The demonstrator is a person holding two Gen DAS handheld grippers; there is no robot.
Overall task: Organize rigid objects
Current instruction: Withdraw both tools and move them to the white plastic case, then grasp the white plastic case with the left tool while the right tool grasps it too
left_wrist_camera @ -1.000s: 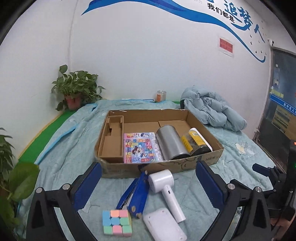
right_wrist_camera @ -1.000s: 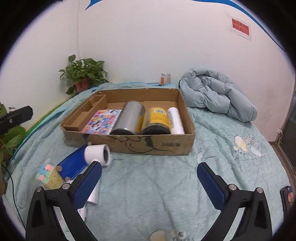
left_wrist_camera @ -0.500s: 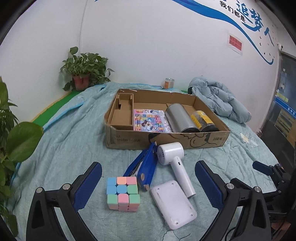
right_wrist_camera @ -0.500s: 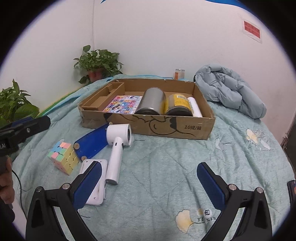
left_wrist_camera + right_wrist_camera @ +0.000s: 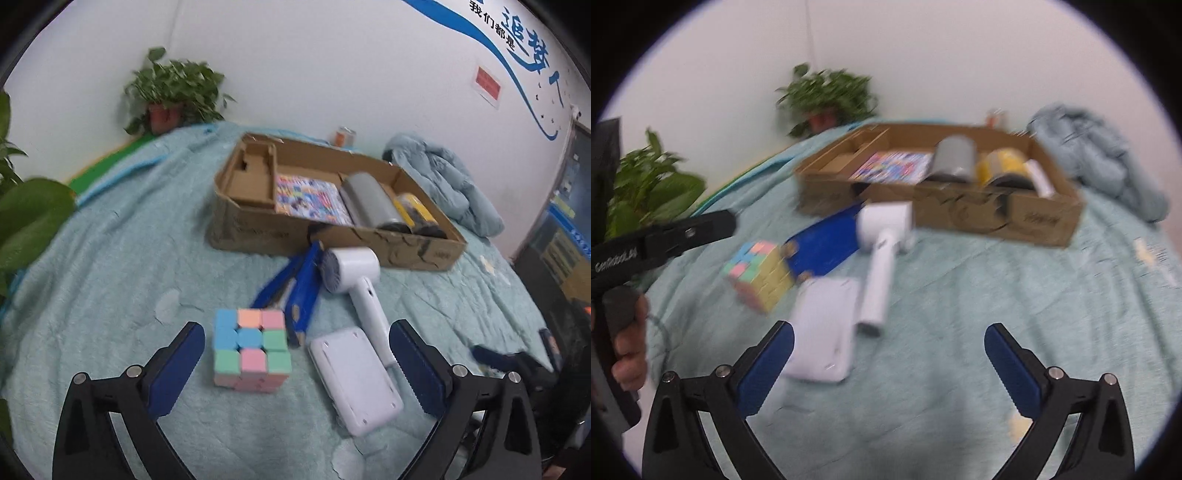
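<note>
Both grippers had dropped closer to the loose items since the earlier frames, the carton receding toward 12 o'clock.

Item 1. Left gripper (image 5: 295, 354): spread wide, grasping nothing, its fingers flanking the pastel puzzle cube (image 5: 251, 350) and the flat white device (image 5: 354, 380); probably lined up for a pick.

Item 2. Right gripper (image 5: 888, 354): likewise released and empty, the white device (image 5: 827, 332) at its 10 o'clock.

Item 3. Loose stock on teal quilt (image 5: 110, 266): cube, white device, white handheld dryer (image 5: 354, 280), blue hinged tool (image 5: 303, 291), clustered touching or just beside one another at the carton's 6 o'clock, evidently awaiting sorting.

Item 4. Cardboard carton (image 5: 258, 229): held a cardboard insert (image 5: 251, 177) at 9 o'clock, colourful picture book (image 5: 310, 199) lying flat, grey cylinder (image 5: 369, 199) and yellow-labelled canister (image 5: 417, 214) on their sides, side by side toward 3 o'clock; a white tube (image 5: 1039, 177) lay beyond them.
</note>
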